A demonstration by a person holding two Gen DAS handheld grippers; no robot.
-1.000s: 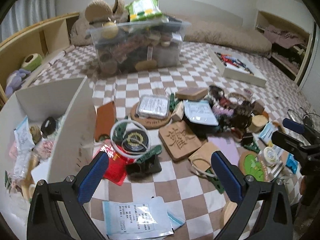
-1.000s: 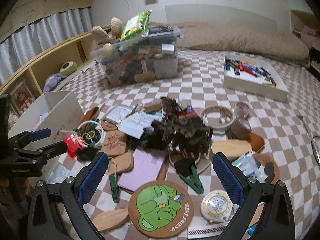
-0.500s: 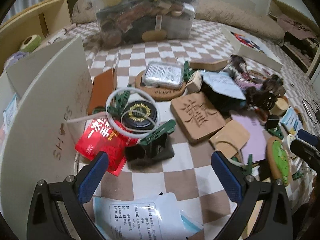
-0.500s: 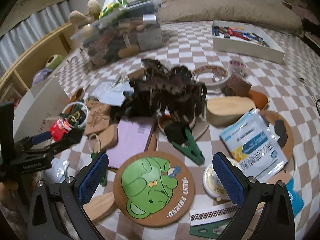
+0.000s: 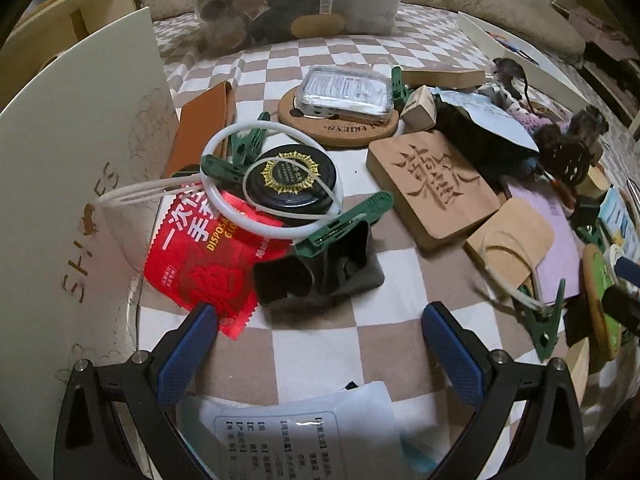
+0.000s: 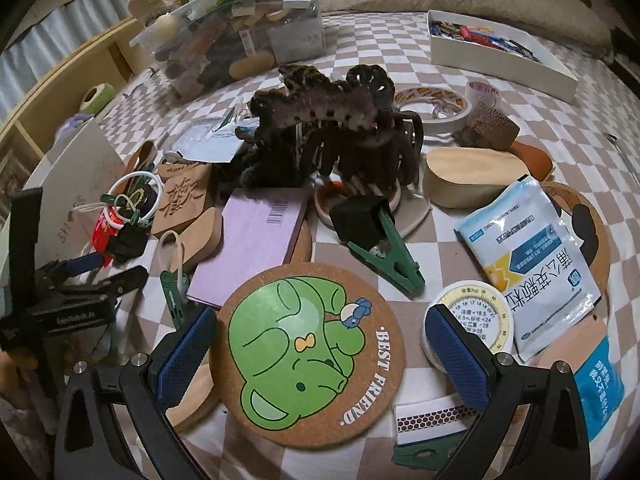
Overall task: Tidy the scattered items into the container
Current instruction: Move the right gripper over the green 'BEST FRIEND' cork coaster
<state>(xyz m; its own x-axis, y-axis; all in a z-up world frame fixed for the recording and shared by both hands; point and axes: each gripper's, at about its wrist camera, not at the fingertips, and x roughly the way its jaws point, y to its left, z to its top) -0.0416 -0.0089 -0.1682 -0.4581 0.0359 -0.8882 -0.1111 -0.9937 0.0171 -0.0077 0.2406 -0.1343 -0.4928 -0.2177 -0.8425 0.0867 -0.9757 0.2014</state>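
Hand-held grippers (image 5: 318, 344) (image 6: 320, 344) wide open, empty.

Dim, even indoor light with soft shadows under the clutter in both views. Strong fisheye bending curves the edges into black corners. Ahead of the blue-padded fingers (image 5: 187, 354), faint glare sits on the clear plastic case (image 5: 347, 89); the far background is soft.

Between our left gripper's (image 5: 319, 344) spread jaws lies bare checkered cloth (image 5: 332, 344); just ahead a dark pouch (image 5: 320, 272) blocks, and the white box wall (image 5: 76, 184) crowds the left jaw. Our right gripper's (image 6: 320, 348) gap is filled by the green cork coaster (image 6: 312, 356) (no bare cloth there).
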